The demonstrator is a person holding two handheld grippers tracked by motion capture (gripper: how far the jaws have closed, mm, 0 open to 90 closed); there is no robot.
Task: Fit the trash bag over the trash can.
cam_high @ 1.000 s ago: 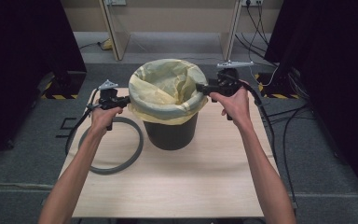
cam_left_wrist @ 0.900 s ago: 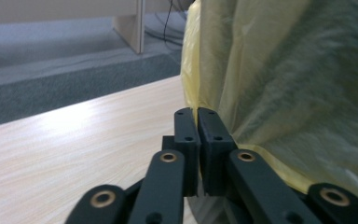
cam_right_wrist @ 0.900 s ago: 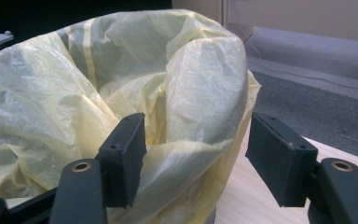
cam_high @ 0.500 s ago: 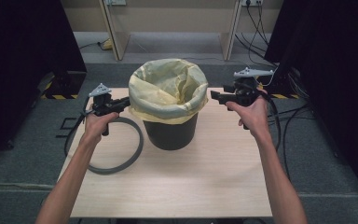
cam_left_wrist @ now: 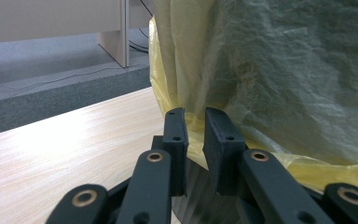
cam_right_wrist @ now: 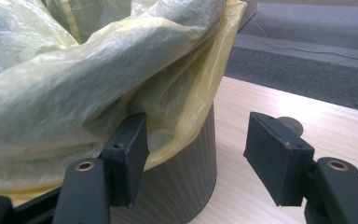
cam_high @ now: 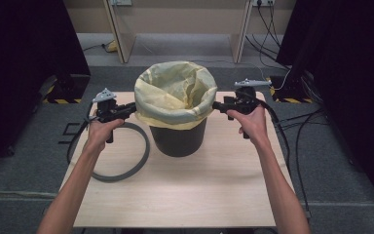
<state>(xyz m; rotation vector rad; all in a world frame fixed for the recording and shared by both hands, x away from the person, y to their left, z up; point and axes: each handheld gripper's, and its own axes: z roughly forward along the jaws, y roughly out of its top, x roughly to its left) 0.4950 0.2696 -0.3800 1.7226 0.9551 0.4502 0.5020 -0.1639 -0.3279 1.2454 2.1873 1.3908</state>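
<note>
A black bin (cam_high: pixel 177 139) stands mid-table, lined with a yellow bag (cam_high: pixel 175 92) whose rim folds over its top. My left gripper (cam_high: pixel 132 108) points at the bag's left edge. Its jaws have just been opening. In the left gripper view (cam_left_wrist: pixel 196 135) they stand a narrow gap apart with nothing pinched, the bag (cam_left_wrist: pixel 284 70) just beyond. My right gripper (cam_high: pixel 216 105) is at the bag's right edge. In the right gripper view (cam_right_wrist: pixel 198 158) it is wide open: one pad touches the bag's folded rim (cam_right_wrist: pixel 74 84), the other stands free beside the bin (cam_right_wrist: pixel 182 172).
A grey hoop (cam_high: pixel 139 161) lies flat on the wooden table (cam_high: pixel 199 195) left of the bin, under my left forearm. A small grey disc (cam_right_wrist: pixel 289 123) sits on the table beyond the bin. Cables (cam_high: pixel 292 141) trail off the right edge. Dark curtains flank both sides.
The left gripper drew back slightly from the bag's rim. The right gripper swung out to the right, then came back lower to the bag's right edge. The bag's rim has slackened.
</note>
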